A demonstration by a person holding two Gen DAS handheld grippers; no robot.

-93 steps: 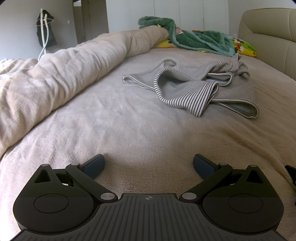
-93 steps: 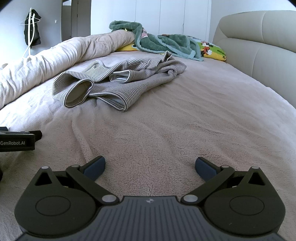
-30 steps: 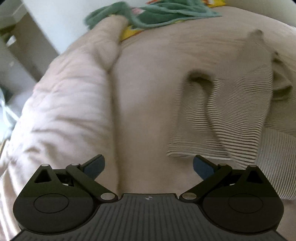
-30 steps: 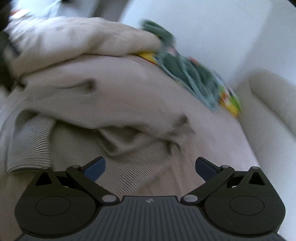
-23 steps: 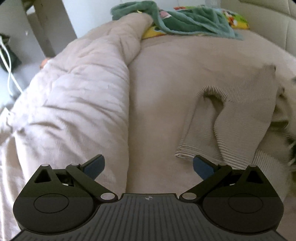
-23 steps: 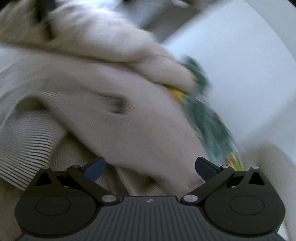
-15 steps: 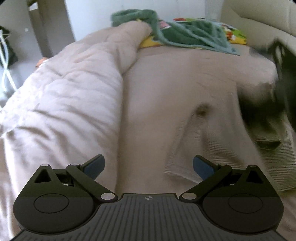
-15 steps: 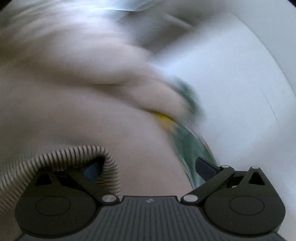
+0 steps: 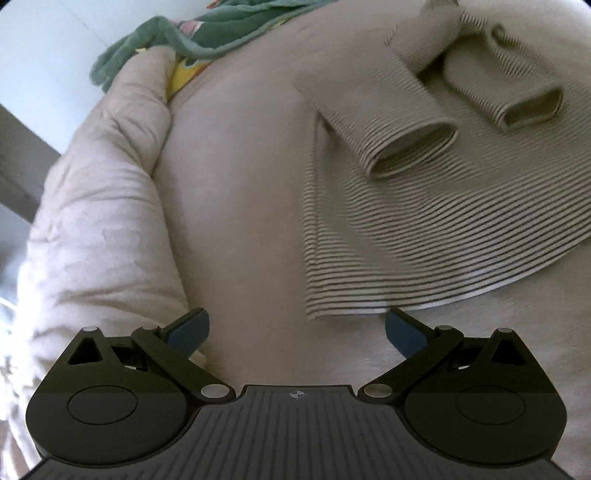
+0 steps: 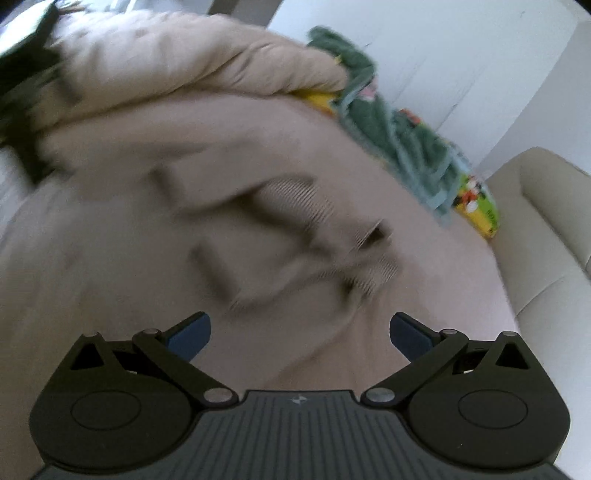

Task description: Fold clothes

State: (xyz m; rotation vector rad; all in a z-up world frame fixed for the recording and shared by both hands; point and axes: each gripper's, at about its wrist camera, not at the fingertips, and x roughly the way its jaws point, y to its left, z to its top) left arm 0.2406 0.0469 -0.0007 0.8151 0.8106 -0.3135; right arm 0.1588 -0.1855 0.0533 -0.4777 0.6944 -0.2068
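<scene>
Evidently the striped garment (image 9: 424, 229) is lying loose on the beige bedcover (image 9: 240, 177), just ahead of the left gripper (image 9: 295, 328), whose jaws are spread wide and are holding nothing. Its lower hem corner is seen just beyond the gap between the jaws, slightly toward the right fingertip (image 9: 404, 330), and two sleeve cuffs are lying on top of the body farther ahead and to the right. A rolled duvet (image 9: 103, 206) is banked up close to the left fingertip. From the right gripper (image 10: 299, 330), likewise spread wide and empty, the garment (image 10: 295, 229) is seen ahead of the jaws, but the view is smeared and its edges cannot be made out there.

The step in hand is judged to be the grasping of the hem so the garment can be spread flat. It would be done well if the corner were pinched through both layers, the sleeves were left clear of the jaws, and the bedcover beneath was not caught with it. A green towel (image 9: 207, 29) lies far ahead
</scene>
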